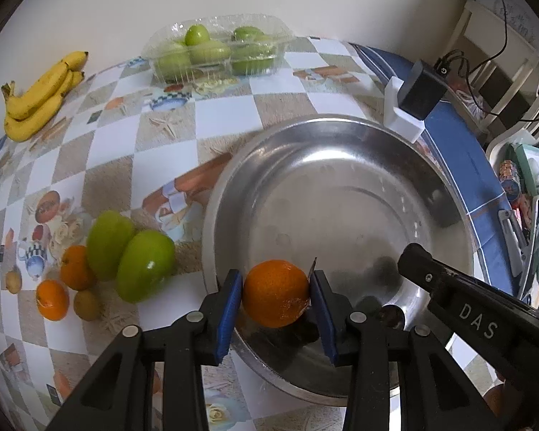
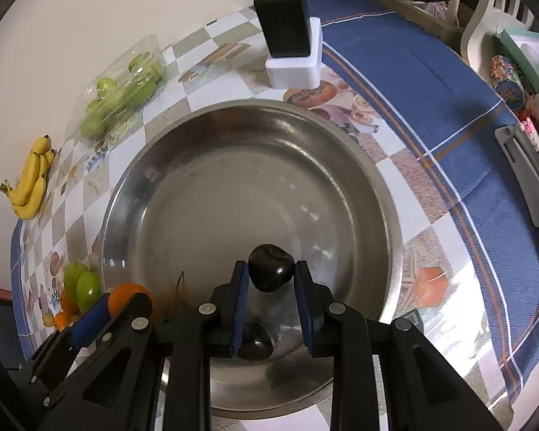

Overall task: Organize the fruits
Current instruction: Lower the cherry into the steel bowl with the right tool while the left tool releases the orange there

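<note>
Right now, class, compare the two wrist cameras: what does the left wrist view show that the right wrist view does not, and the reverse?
Only the left wrist view: the left gripper clamping an orange head-on.

Only the right wrist view: the right gripper shut on a dark plum, with a second dark fruit beneath it.

Both: the steel bowl, bananas, the clear box of green fruit and the black charger.

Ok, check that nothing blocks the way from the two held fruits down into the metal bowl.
Nothing visible blocks them. The left gripper holds the orange over the near rim of the metal bowl, and the right gripper holds the dark plum over bare bowl floor. No fruit lies inside.
</note>
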Motion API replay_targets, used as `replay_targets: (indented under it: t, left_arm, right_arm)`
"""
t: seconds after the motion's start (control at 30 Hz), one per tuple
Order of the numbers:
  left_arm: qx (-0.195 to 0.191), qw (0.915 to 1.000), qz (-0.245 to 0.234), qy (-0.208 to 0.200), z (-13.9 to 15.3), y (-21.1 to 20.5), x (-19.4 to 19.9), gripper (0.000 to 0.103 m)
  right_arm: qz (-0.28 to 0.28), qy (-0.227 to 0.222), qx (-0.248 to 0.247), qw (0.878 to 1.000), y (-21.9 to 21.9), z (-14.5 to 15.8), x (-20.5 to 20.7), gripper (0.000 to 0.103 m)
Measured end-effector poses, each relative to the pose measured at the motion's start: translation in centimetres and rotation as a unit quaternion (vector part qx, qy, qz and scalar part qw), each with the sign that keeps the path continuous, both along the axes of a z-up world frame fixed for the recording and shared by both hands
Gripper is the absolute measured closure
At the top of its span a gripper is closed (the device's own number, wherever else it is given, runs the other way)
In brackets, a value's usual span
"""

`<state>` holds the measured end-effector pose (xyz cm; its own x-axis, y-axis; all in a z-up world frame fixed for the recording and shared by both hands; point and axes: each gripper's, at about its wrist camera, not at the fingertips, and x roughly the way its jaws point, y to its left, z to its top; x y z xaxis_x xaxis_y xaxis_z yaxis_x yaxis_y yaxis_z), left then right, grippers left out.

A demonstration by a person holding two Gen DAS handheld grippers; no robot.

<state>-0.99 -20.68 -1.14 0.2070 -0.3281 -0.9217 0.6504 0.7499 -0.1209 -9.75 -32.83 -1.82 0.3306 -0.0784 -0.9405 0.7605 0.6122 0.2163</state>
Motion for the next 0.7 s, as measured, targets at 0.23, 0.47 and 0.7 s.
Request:
replay_targets:
  t: [0.23,0.47,0.7]
  left_arm:
    - [0.001,1.0,-0.001,-0.009,0.7,0.0,0.1,0.05]
    - [-0.015,0.9996,0.008,-0.02,2.6,0.6,0.7,0.048]
    - [-0.031,0.9984,0.036,-0.032,4.8,2.2,1.9,0.047]
  right_arm:
    - [0.005,-0.005,0.002,1.0,0.1,0.2,0.2,0.076]
    - [0.009,-0.016,-0.007,1.0,0.4,1.9,0.2,0.074]
    - [0.011,-0.038,-0.027,0.999,0.9,4.7,0.2,0.074]
